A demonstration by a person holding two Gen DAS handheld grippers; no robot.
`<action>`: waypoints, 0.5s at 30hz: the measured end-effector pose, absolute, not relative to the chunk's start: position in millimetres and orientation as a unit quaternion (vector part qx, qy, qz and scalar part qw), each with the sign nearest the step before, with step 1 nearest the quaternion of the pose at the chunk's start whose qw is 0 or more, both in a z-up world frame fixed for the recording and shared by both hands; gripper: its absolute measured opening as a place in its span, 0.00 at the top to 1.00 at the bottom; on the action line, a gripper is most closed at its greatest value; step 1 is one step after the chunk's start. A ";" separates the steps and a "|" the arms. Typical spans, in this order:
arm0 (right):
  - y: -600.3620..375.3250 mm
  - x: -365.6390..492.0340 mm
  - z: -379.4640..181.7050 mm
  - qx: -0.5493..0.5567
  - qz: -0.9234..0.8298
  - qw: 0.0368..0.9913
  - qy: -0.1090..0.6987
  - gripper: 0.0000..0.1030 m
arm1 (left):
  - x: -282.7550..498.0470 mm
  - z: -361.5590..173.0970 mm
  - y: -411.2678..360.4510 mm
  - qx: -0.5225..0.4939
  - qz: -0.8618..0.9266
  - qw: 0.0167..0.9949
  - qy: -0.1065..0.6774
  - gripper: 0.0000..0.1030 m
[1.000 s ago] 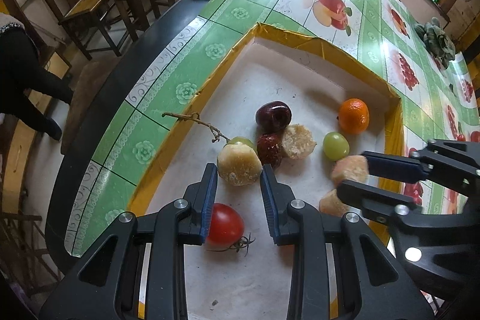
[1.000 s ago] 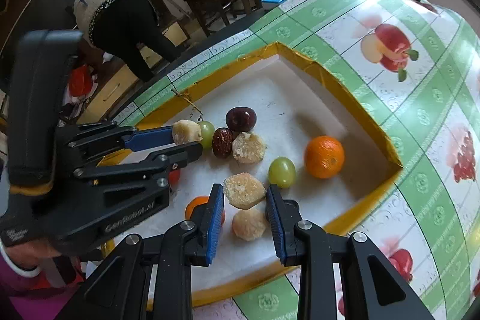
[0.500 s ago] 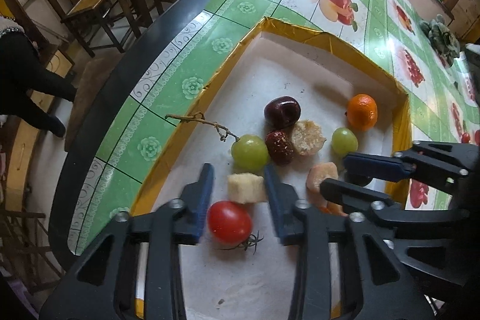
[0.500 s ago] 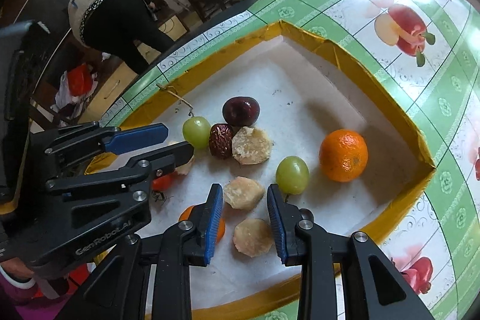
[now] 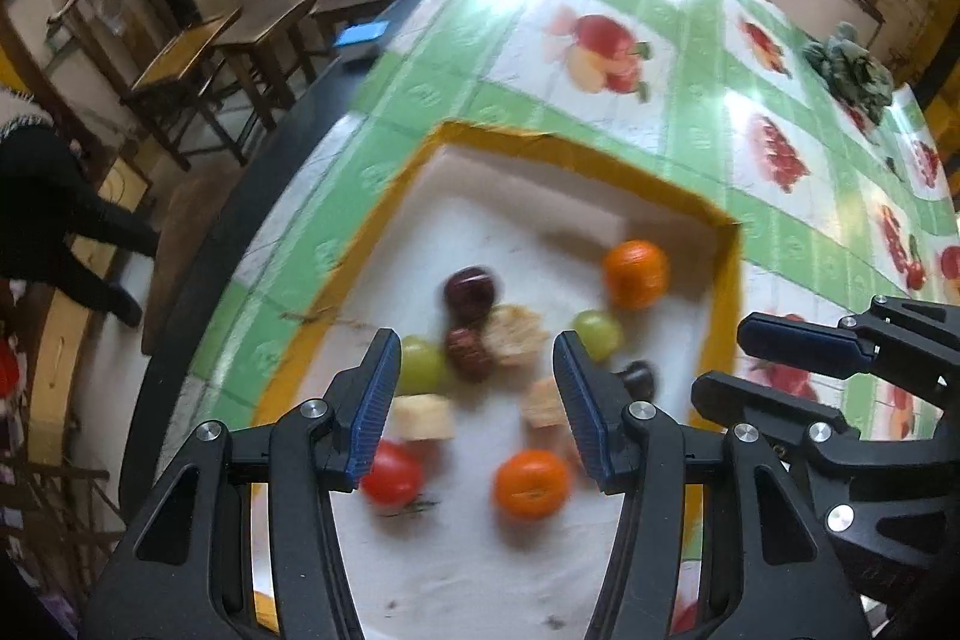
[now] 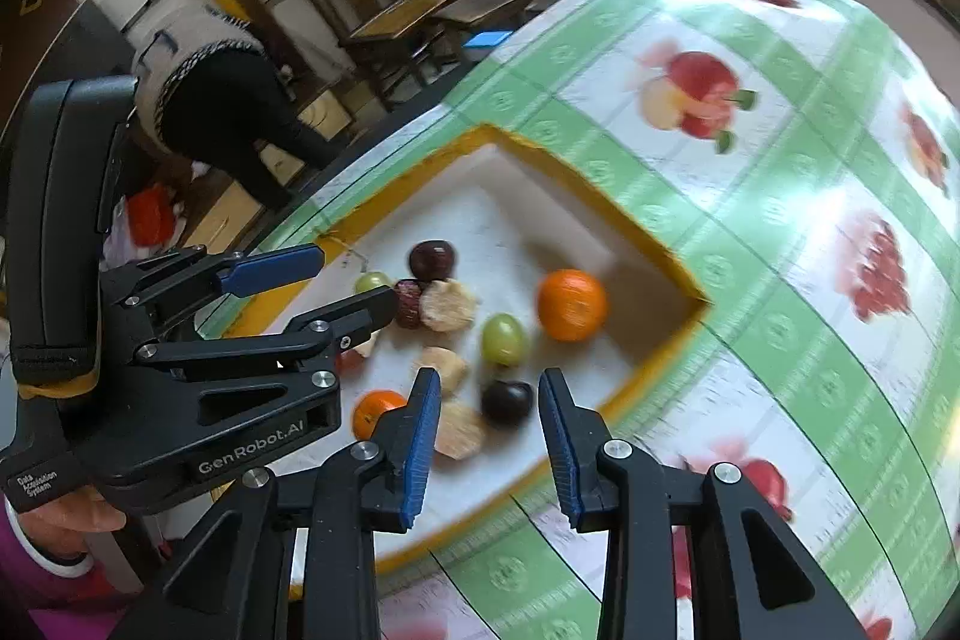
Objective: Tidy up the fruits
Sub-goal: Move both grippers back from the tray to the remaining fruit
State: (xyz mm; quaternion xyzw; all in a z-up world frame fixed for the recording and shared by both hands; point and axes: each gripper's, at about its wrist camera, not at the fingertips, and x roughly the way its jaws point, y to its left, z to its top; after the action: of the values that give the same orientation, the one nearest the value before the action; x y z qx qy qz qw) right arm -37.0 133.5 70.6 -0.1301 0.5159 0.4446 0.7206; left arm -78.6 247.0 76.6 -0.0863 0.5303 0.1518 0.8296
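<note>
A white tray with a yellow rim (image 5: 576, 154) (image 6: 636, 232) holds the fruit. In it lie an orange (image 5: 636, 274) (image 6: 570, 304), a green grape (image 5: 597, 334) (image 6: 504, 337), a dark plum (image 5: 471, 286), a red date (image 5: 468, 349), a tomato (image 5: 390, 472), a second orange (image 5: 531, 484) and pale chunks (image 5: 423, 415) (image 6: 444, 367). My left gripper (image 5: 477, 370) (image 6: 354, 277) hovers above them, jaws opening and nothing between them. My right gripper (image 6: 489, 388) (image 5: 723, 361) hangs over a small dark fruit (image 6: 507, 400), jaws opening and pads off it.
The tray sits on a green fruit-print tablecloth (image 5: 690, 58) near the table's dark left edge (image 5: 198, 280). Wooden chairs (image 5: 192, 64) and a person in black (image 6: 228, 100) are beyond that edge. A blue box (image 5: 360, 37) and a green bundle (image 5: 852, 67) lie farther off.
Both grippers let go of the pale chunks they held; the chunks now lie in the tray. Both have lifted and drawn back, and the left jaws stand much wider.
</note>
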 end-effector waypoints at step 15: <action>7.5 -11.8 72.3 -0.070 0.341 0.766 0.540 0.67 | -29.8 73.7 132.6 -0.033 0.053 0.841 0.538 0.49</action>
State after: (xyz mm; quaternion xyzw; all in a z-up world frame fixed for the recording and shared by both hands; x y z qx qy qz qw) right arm -11.8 7.5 72.3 -0.0703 0.5404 0.3413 0.7658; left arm -29.8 132.6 73.7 -0.0331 0.5379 0.0528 0.8407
